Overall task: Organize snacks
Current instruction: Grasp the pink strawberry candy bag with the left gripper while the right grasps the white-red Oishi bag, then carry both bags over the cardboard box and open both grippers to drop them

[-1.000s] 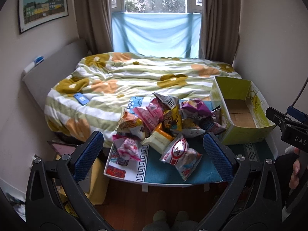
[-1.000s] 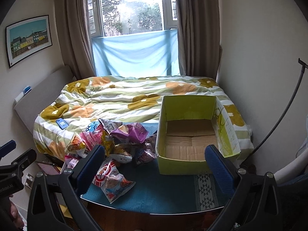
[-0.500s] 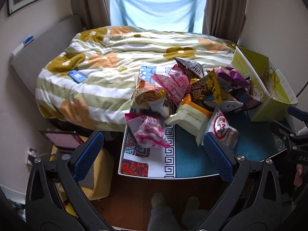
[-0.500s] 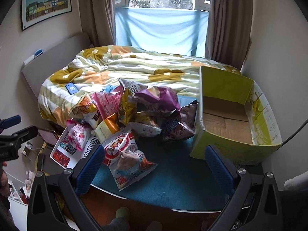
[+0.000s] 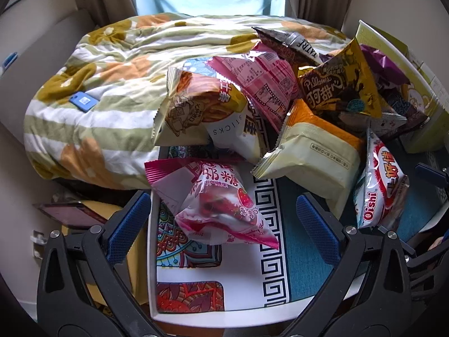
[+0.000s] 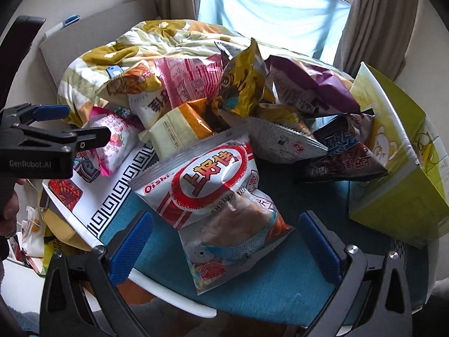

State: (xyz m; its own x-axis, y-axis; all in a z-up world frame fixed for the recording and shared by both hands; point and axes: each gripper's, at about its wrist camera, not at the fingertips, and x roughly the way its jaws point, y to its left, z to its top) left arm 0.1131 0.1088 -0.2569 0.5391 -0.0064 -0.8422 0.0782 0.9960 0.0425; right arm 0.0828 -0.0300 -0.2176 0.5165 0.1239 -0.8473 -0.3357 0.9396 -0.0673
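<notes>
We see a heap of snack bags (image 6: pixel 224 106) on the table (image 6: pixel 280 275), with the bed (image 5: pixel 112 90) behind and the open green box (image 6: pixel 398 174) just to its right. The Oishi bag (image 6: pixel 213 188) lies flat at the heap's front, its length running away from us — nothing stands between it and our right gripper (image 6: pixel 224 247), which is spread wide and empty. The pink candy bag (image 5: pixel 219 202) lies at the table's left edge, tilted, inside our left gripper (image 5: pixel 224 224) — fingers spread, touching nothing.
</notes>
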